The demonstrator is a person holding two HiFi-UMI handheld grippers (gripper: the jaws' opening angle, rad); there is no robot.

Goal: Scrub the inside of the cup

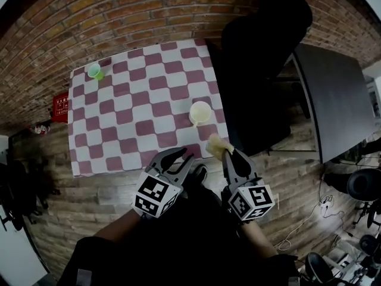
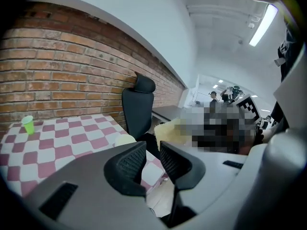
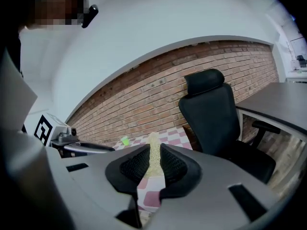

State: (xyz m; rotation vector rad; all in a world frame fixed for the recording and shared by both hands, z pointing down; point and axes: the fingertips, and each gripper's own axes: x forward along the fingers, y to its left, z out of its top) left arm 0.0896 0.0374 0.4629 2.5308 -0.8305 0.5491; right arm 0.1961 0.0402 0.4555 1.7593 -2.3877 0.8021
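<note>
A cream cup (image 1: 200,112) stands upright near the right edge of the red-and-white checkered table (image 1: 128,103); its pale rim (image 2: 125,140) also shows in the left gripper view. My right gripper (image 1: 230,155) hovers off the table's near right corner, shut on a yellow sponge (image 1: 216,145) that sticks out past its jaws (image 3: 154,153). My left gripper (image 1: 184,155) is beside it on the left, just off the near edge, open and empty (image 2: 152,153). Both grippers are short of the cup.
A small green cup (image 1: 94,71) stands at the table's far left corner. A black office chair (image 1: 262,34) is against the table's right side, with a dark desk (image 1: 336,100) beyond it. A red box (image 1: 60,108) lies on the brick floor at left.
</note>
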